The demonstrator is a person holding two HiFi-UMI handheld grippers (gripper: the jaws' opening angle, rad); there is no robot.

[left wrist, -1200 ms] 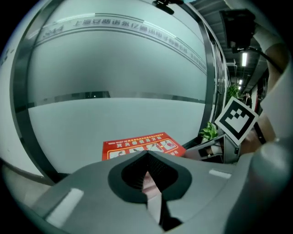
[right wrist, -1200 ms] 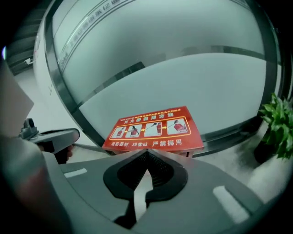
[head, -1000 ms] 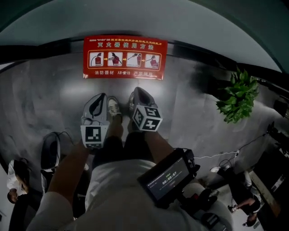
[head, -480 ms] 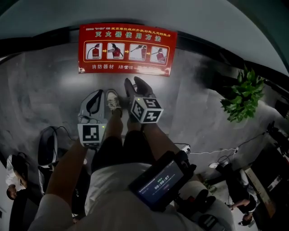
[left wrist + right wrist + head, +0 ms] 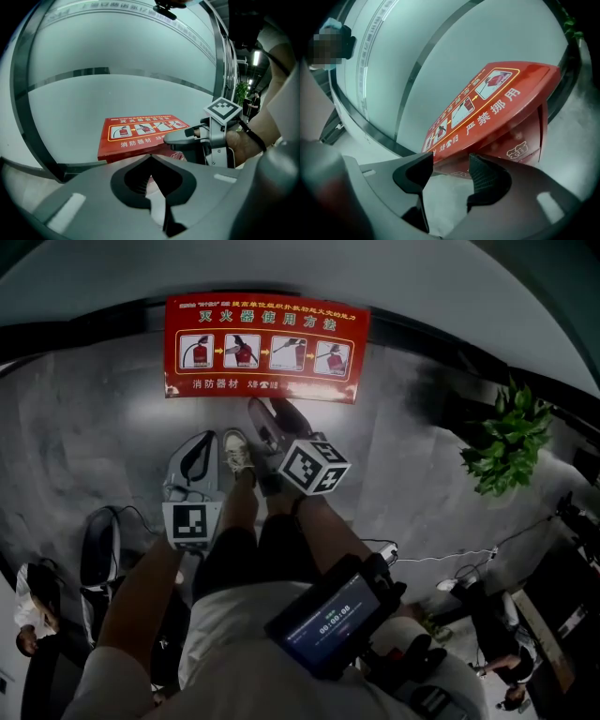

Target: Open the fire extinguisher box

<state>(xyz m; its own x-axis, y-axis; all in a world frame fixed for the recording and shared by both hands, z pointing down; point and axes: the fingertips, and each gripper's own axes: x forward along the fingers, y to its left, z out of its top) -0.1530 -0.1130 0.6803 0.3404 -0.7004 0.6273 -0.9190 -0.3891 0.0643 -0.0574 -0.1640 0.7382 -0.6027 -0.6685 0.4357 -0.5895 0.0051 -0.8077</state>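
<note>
The fire extinguisher box (image 5: 267,345) is a low red case with a white-lettered instruction label on its lid, standing on the grey floor against a glass wall. Its lid looks down. My right gripper (image 5: 270,418) reaches toward the box's front edge. Its jaws are opening, and in the right gripper view (image 5: 447,176) nothing is between them; the red lid edge (image 5: 487,112) lies just beyond the fingertips. My left gripper (image 5: 200,439) hangs back, left of the right one, shut and holding nothing. The left gripper view (image 5: 152,168) shows its tips touching, with the box (image 5: 140,136) ahead.
A potted green plant (image 5: 502,442) stands to the right of the box. Behind the box runs a curved glass wall (image 5: 117,56). A dark bag (image 5: 98,549) lies at left, and cables (image 5: 441,559) trail across the floor at right. A monitor (image 5: 328,620) hangs at the person's waist.
The right gripper's jaws have gone from shut to wide apart, and it has moved forward and turned toward the box's front edge. The left gripper has hardly moved.
</note>
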